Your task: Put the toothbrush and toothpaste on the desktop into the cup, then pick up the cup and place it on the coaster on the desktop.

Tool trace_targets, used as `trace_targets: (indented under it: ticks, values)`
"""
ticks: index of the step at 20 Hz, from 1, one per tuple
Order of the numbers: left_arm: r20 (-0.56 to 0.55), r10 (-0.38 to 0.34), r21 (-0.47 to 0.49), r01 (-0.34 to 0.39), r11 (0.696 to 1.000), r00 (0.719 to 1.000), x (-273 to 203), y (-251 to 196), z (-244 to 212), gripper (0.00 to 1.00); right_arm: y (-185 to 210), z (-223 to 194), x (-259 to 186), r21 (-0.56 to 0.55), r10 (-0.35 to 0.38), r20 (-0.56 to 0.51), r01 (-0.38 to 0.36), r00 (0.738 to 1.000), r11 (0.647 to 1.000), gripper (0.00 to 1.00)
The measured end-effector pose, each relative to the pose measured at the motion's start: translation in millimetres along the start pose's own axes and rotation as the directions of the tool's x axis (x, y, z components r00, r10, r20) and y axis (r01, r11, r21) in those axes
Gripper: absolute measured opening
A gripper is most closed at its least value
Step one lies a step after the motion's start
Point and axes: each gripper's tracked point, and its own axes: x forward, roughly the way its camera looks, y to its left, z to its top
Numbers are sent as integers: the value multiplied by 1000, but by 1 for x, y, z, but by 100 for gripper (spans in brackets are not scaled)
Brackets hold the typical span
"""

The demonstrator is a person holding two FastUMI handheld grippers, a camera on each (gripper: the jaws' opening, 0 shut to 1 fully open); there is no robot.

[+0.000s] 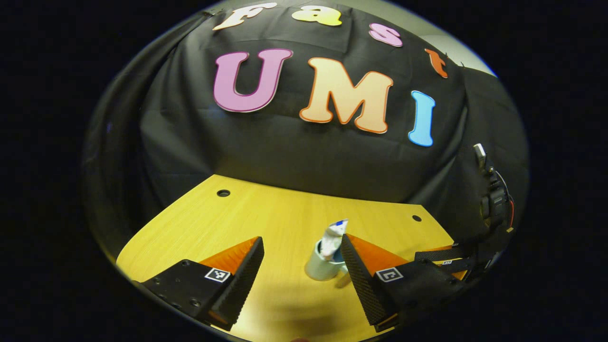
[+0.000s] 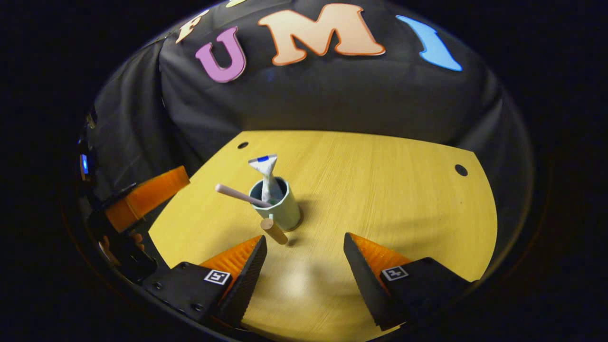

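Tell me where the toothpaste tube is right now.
The toothpaste tube stands in the cup on the wooden desktop, left of centre in the right gripper view, beside the toothbrush leaning out over the rim.

- In the left gripper view, that gripper's own right finger (image 1: pixel 359 270) hides part of the cup (image 1: pixel 322 268).
- The toothpaste (image 2: pixel 267 183) stands with its lower end hidden inside the cup, ahead of the right gripper.
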Motion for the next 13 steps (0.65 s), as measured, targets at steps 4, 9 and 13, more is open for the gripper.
trace_targets:
  ticks: [4, 9, 13]
  values:
    - [34, -39, 32, 38, 999, 999, -6, -47, 13, 94, -35, 50, -57, 61, -39, 221, 26, 974, 998, 99]
    - [104, -55, 33, 52, 998, 993, -12, -80, 36, 94, -66, 102, -118, 115, -130, 472, 85, 872, 990, 99]
    - [170, -75, 42, 68, 997, 983, -17, -94, 58, 94, -67, 116, -134, 140, -144, 555, 78, 819, 987, 99]
